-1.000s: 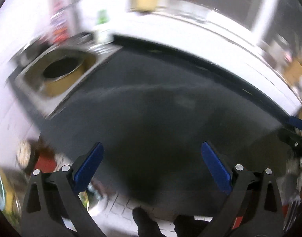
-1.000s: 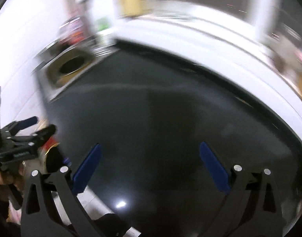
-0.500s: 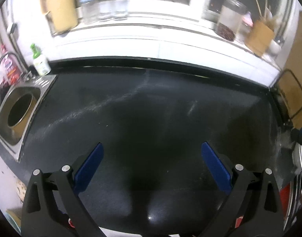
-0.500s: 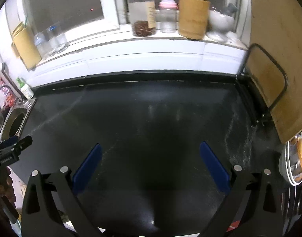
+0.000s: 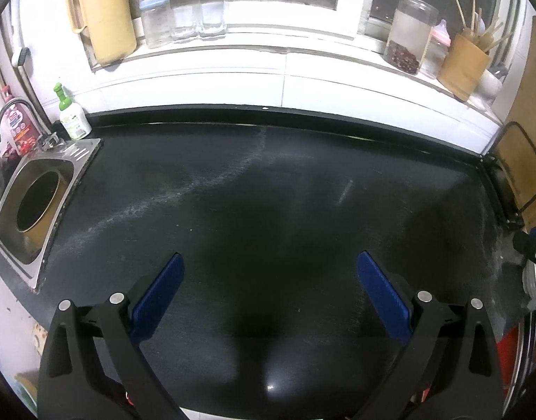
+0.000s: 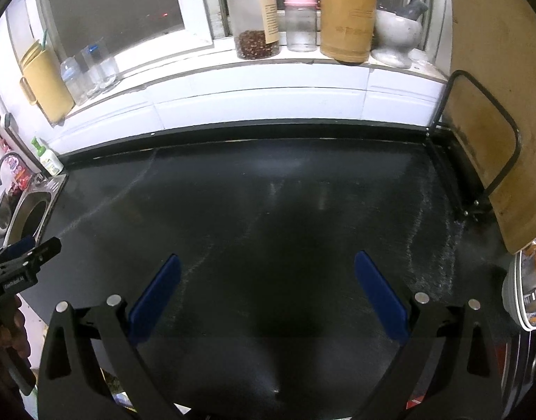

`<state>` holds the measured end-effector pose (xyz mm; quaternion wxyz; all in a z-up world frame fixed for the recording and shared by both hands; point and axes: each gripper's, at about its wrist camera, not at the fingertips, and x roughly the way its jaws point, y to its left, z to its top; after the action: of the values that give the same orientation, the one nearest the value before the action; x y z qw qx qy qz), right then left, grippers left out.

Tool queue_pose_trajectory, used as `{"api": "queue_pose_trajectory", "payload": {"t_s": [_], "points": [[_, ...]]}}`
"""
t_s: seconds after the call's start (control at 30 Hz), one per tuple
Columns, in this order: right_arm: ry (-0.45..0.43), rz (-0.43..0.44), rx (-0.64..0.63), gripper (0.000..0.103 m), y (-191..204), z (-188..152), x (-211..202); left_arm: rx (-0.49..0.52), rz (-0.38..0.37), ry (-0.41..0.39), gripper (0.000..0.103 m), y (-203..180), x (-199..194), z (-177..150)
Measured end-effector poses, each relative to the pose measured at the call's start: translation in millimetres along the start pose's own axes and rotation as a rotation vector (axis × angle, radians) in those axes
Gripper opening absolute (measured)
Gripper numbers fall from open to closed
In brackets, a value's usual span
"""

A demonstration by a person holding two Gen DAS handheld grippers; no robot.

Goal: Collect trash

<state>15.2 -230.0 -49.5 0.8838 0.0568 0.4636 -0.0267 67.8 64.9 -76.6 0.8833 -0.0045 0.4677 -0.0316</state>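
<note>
My left gripper (image 5: 269,262) is open and empty, held above the front part of a black countertop (image 5: 268,192). My right gripper (image 6: 266,260) is also open and empty above the same countertop (image 6: 268,203). I see no trash on the counter in either view. The left gripper also shows at the left edge of the right wrist view (image 6: 19,262), and the tip of the right gripper shows at the right edge of the left wrist view (image 5: 534,245).
A steel sink (image 5: 29,206) with a tap sits at the left end, a soap bottle (image 5: 71,115) behind it. The windowsill holds a yellow jug (image 5: 106,17), bottles, a jar (image 6: 255,17), a utensil holder (image 6: 346,24) and a mortar (image 6: 395,38). A cutting board in a rack (image 6: 488,112) and stacked bowls (image 6: 527,290) stand right.
Both views have swung from the sink side to face the window and have steadied. The jaws of both grippers stay open.
</note>
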Motion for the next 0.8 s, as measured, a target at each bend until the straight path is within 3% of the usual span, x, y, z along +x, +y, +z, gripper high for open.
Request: {"api": "queue_pose_trajectory", "payload": {"t_s": [0.8], "points": [[0.019, 0.011, 0.009, 0.096, -0.2, 6.7, 9.3, -0.003, 0.01, -0.001, 0.096, -0.4, 3.5, 7.2]]}}
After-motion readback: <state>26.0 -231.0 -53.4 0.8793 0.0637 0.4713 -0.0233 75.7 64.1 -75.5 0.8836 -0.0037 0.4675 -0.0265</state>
